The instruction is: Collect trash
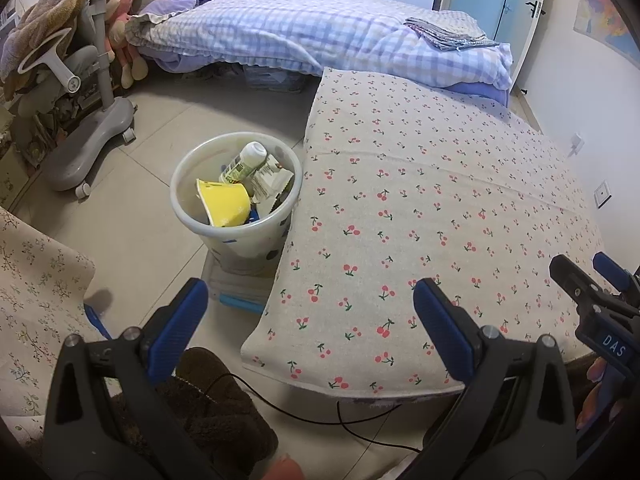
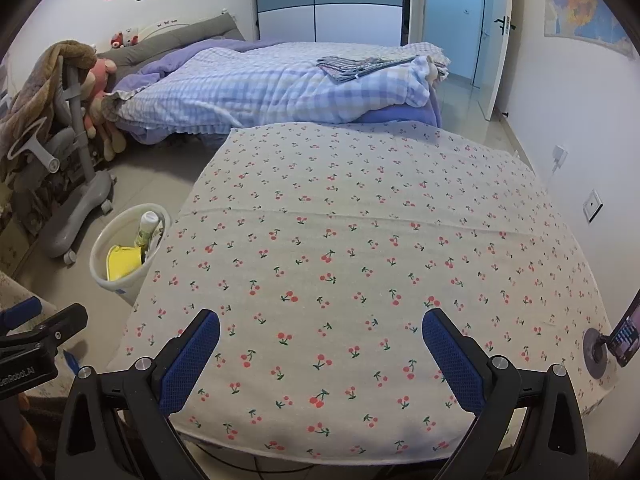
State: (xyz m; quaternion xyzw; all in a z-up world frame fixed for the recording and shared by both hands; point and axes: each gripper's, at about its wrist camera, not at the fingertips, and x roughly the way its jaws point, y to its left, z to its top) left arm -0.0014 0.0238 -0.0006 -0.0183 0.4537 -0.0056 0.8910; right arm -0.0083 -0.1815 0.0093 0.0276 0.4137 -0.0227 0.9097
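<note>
The left gripper (image 1: 310,312) stands with its jaws spread wide and nothing between them; ahead of it and a little to its left sits the white bin (image 1: 236,204) on the floor, hard against the edge of the cherry-print tablecloth (image 1: 420,208). The right gripper (image 2: 320,344) is likewise wide open and empty, hanging over the near edge of that cloth, with the bin well off to its left. Inside the bin lie a yellow carton (image 1: 224,204), a white bottle (image 1: 244,162) with a green label, and a crumpled wrapper (image 1: 274,180); so the collecting looks largely done. The cloth ahead of both claws shows no loose rubbish; only a phone on a stand (image 2: 616,340) sits at its right edge, which I judge not to be trash. Whether anything remains elsewhere in the room cannot be told from these views.
</note>
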